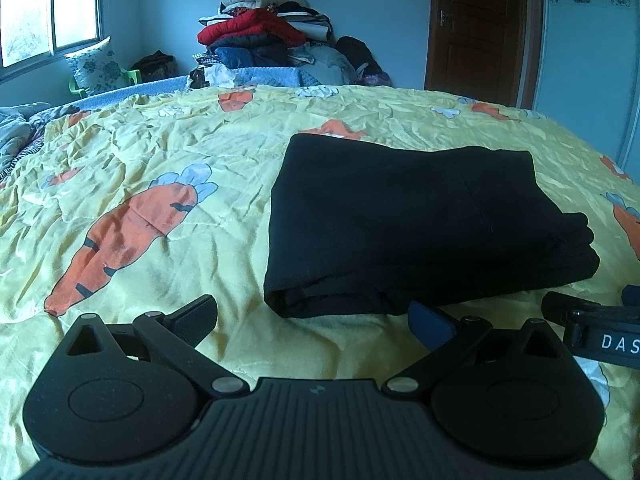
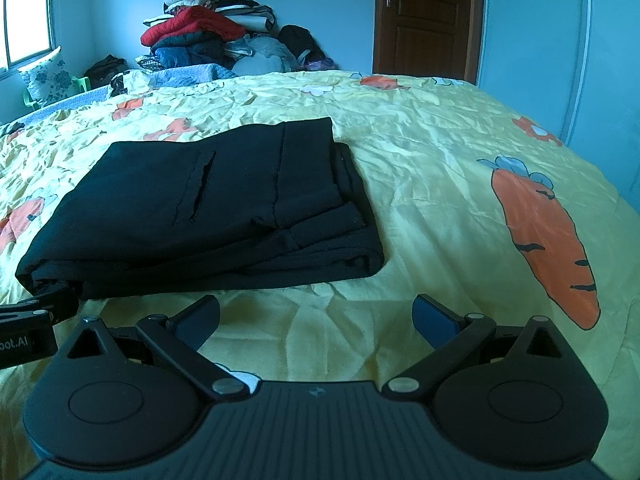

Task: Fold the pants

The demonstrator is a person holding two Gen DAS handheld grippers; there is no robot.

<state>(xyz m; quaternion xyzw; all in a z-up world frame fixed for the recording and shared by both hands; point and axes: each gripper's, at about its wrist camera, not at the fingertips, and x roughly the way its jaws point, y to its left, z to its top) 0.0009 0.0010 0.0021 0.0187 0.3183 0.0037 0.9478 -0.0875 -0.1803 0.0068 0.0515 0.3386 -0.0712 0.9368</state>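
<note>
Black pants [image 1: 408,224] lie folded into a thick rectangle on the yellow carrot-print bedspread [image 1: 160,168]. They also show in the right wrist view [image 2: 200,208], with a pocket slit on top. My left gripper [image 1: 312,320] is open and empty, just short of the pants' near edge. My right gripper [image 2: 316,316] is open and empty, in front of the pants' near right corner. The right gripper's tip shows at the right edge of the left wrist view [image 1: 592,324]. The left gripper's tip shows at the left edge of the right wrist view [image 2: 40,308].
A tall pile of clothes [image 1: 264,28] stands against the far wall beyond the bed. A brown door [image 1: 480,28] is at the back right. A window [image 1: 48,8], a floral pillow [image 1: 96,64] and a green chair are at the back left.
</note>
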